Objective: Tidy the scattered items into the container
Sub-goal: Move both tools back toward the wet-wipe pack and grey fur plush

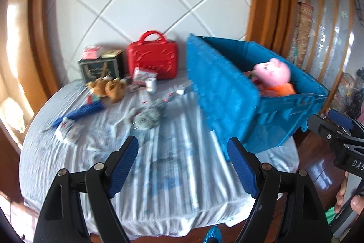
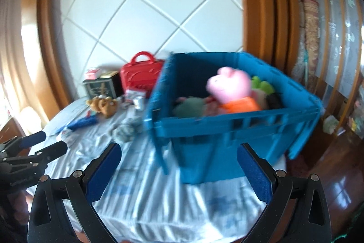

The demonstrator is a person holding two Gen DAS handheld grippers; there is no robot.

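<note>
Both grippers, left (image 1: 183,162) and right (image 2: 179,170), hover empty, jaws apart; best go for the grey plush (image 1: 147,115) at eleven o'clock, then the crate (image 2: 227,129).

Small boxes (image 1: 143,76) by the red case (image 1: 151,58) too blurred to identify.

A ribbed blue plastic crate (image 2: 227,129) sits on a wrinkled cotton-look sheet (image 1: 159,163), holding a soft plush pig (image 2: 229,85). Beside it, a glossy red hard-shell case (image 1: 151,60) and fuzzy brown plush toys (image 1: 109,87). Polished wood floor (image 2: 329,174) gleams; gripper pads (image 1: 124,165) show textured blue rubber.
</note>
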